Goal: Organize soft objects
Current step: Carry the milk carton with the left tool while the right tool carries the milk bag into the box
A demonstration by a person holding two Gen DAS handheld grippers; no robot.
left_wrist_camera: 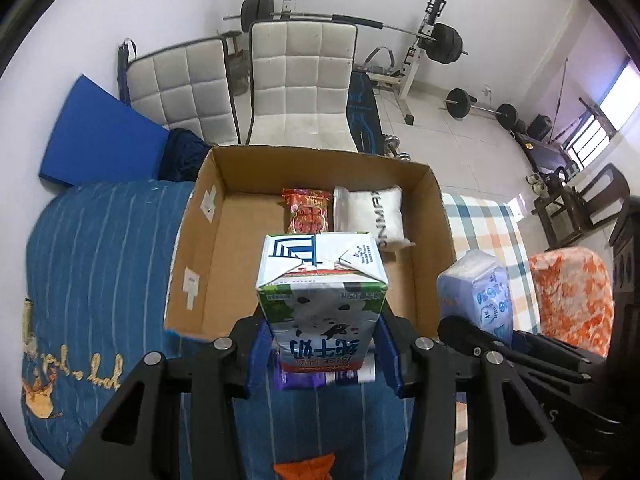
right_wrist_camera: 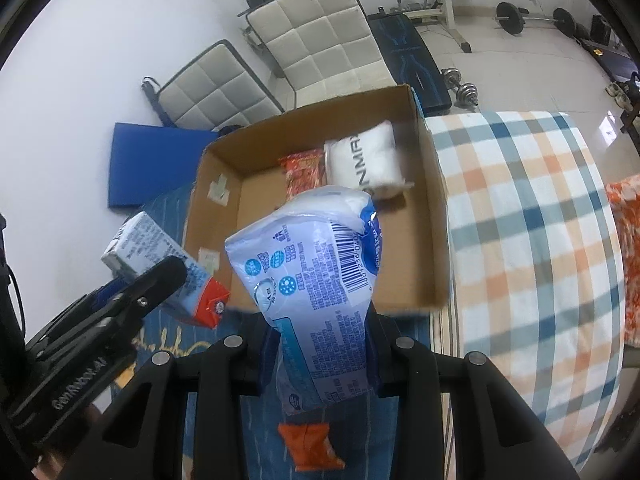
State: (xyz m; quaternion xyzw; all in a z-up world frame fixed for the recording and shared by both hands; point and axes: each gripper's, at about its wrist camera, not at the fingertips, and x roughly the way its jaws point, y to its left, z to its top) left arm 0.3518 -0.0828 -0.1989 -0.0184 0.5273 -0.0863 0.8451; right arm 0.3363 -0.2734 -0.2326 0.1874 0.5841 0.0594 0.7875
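My left gripper point(left_wrist_camera: 322, 354) is shut on a milk carton point(left_wrist_camera: 320, 300) and holds it above the near edge of an open cardboard box point(left_wrist_camera: 200, 248). The carton also shows in the right wrist view point(right_wrist_camera: 160, 260). My right gripper point(right_wrist_camera: 320, 356) is shut on a blue-and-white plastic tissue pack point(right_wrist_camera: 316, 272), held above the box's near edge point(right_wrist_camera: 438, 240); the pack shows in the left wrist view point(left_wrist_camera: 478, 292). Inside the box lie a red snack packet point(left_wrist_camera: 308, 210) and a white pillow-like pack point(left_wrist_camera: 370, 212).
The box sits on a bed with a blue striped cover point(left_wrist_camera: 92, 264) and a checked sheet point(right_wrist_camera: 528, 240). An orange packet point(right_wrist_camera: 312, 446) lies below the grippers. An orange-patterned bag point(left_wrist_camera: 572, 296) is at right. White chairs point(left_wrist_camera: 300, 76) and gym weights point(left_wrist_camera: 444, 42) stand behind.
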